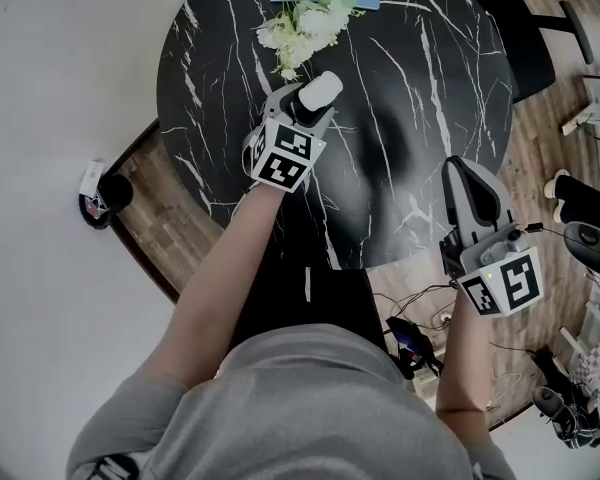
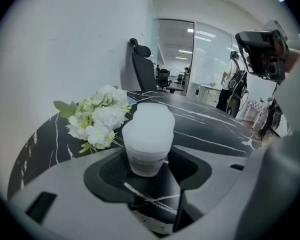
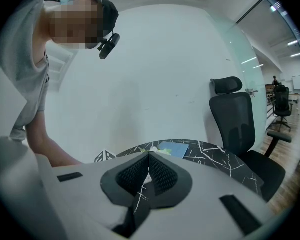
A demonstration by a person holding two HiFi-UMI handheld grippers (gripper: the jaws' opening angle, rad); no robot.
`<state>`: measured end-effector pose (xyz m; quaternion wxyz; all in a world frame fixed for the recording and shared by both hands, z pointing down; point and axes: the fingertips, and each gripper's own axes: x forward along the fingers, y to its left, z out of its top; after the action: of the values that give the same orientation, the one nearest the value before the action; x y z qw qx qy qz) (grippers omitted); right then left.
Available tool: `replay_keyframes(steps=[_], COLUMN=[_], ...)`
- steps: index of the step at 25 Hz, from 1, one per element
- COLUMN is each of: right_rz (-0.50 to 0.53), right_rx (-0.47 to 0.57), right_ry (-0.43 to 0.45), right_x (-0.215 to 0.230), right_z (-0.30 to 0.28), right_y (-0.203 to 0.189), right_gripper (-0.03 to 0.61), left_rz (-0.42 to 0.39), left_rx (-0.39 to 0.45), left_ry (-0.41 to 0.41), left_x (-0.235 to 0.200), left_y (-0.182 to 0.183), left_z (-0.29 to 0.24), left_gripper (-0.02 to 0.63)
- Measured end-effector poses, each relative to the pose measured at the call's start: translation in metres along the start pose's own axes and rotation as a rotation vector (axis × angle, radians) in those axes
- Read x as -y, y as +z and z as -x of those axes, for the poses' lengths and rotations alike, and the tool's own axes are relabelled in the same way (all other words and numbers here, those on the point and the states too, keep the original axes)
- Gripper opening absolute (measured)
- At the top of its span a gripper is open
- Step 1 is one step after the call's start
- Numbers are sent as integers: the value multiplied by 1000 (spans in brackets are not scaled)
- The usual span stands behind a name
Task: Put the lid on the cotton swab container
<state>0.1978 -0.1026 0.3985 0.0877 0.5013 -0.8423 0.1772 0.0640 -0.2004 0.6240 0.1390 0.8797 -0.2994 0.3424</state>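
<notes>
Between left gripper [image 2: 148, 170] fingers, pinched, stands the lidded cotton swab container [image 2: 147, 134]; right gripper [image 3: 149, 160] fingers meet.

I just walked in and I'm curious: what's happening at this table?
A person works with a gripper in each hand. The left gripper grips the white cotton swab container over the black marble table, its lid apparently already on. The right gripper hangs shut and empty near the table's edge.

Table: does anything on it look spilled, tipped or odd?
Nothing stands out. The cotton swab container stands upright, lid on, between the left tongs; the white flowers lie tidy beside it.
</notes>
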Motion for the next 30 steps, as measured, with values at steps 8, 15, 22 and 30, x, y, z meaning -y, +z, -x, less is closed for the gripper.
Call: replay_keyframes(steps=[8,15,22,30], right_rz=[27,55,89,130], right_rx=[29,65,110,177], right_ry=[28,58,75,87], right_x=[-5,-13,-20,-32], right_z=[0,-2,5,12], right_y=[18,39,65,98], right_gripper=[25,25,25,25], left_rz=[31,49,57,-11], left_rx=[7,58,175,275], left_ry=[81,140,124,159], left_x=[-11,-30,-32,-33], left_y=[-5,5,41,88], left_z=[39,71,116,173], left_gripper=[238,98,8,8])
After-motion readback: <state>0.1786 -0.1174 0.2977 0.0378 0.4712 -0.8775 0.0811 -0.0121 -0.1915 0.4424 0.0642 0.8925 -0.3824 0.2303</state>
